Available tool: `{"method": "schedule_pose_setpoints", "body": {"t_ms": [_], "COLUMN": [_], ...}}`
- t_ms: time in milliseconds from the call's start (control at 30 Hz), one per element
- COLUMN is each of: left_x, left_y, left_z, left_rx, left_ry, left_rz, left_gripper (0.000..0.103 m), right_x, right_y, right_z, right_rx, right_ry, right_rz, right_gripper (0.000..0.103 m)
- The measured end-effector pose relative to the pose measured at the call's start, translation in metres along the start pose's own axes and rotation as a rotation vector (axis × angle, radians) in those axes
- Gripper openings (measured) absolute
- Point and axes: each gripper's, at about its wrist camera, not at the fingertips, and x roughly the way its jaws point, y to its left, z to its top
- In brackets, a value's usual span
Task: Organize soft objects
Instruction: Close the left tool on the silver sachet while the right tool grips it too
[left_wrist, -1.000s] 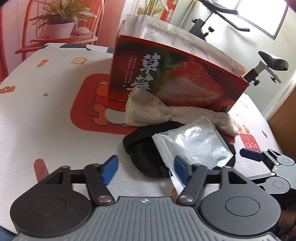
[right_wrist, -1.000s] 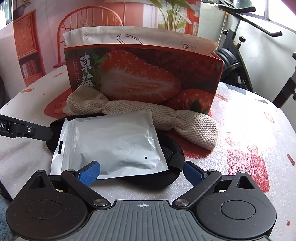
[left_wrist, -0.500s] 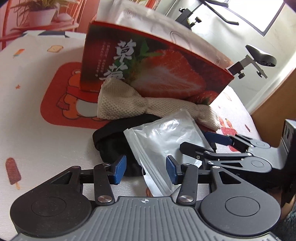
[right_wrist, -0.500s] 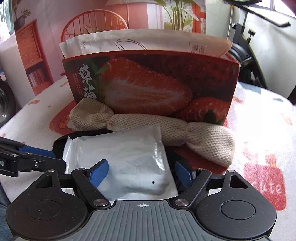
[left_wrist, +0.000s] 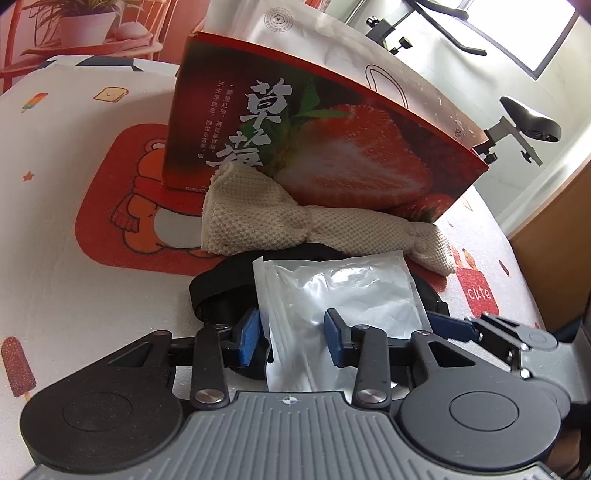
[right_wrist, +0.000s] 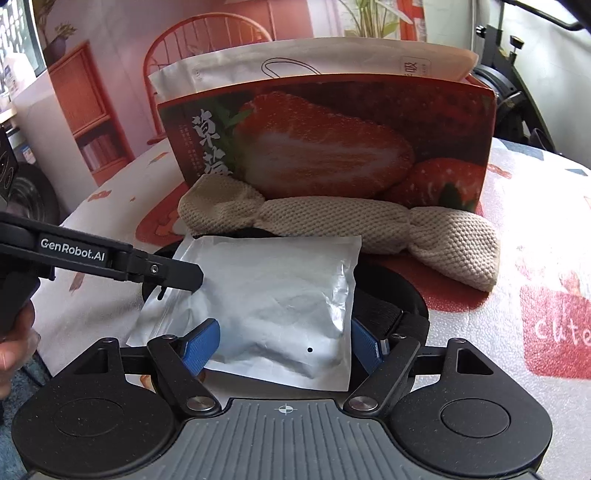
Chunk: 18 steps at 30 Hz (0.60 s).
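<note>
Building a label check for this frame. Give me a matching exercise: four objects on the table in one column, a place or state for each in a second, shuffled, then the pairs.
Column 1
1. silver pouch
2. beige knit cloth
3. strawberry box
4. black item

Column 2
A. stands upright at the back, a white bag sticking out of its top
B. lies on top of the black item, between the open fingers of both grippers
C. twisted into a roll, lying along the foot of the box
D. flat on the table, mostly covered by the pouch

Pairs: 1-B, 2-C, 3-A, 4-D
</note>
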Motion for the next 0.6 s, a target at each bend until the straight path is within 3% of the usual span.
{"method": "schedule_pose_setpoints", "body": {"t_ms": [200,300,600], "left_x": [-0.008,-0.011,-0.011], "left_y": [0.005,0.005,0.005], "left_z": [-0.010,-0.015,-0.020], "left_rx": [-0.006,-0.014,-0.030], "left_ry": [-0.013,-0.010,-0.002], "left_rz": [-0.009,-0.010,-0.012], "left_gripper": [0.040,0.040,0.040], "right_x": [0.007,0.010,0.002], "right_y": [-0.016,-0.014,0.001], "right_z": [0.010,0.007,-0.001], "right_rx": [0.059,0.030,0.006], "right_ry": [-0.004,-0.006,-0.002], "right_rz": [0.039,0.039,0.061], "right_gripper": [0.071,0.068,0.054]}}
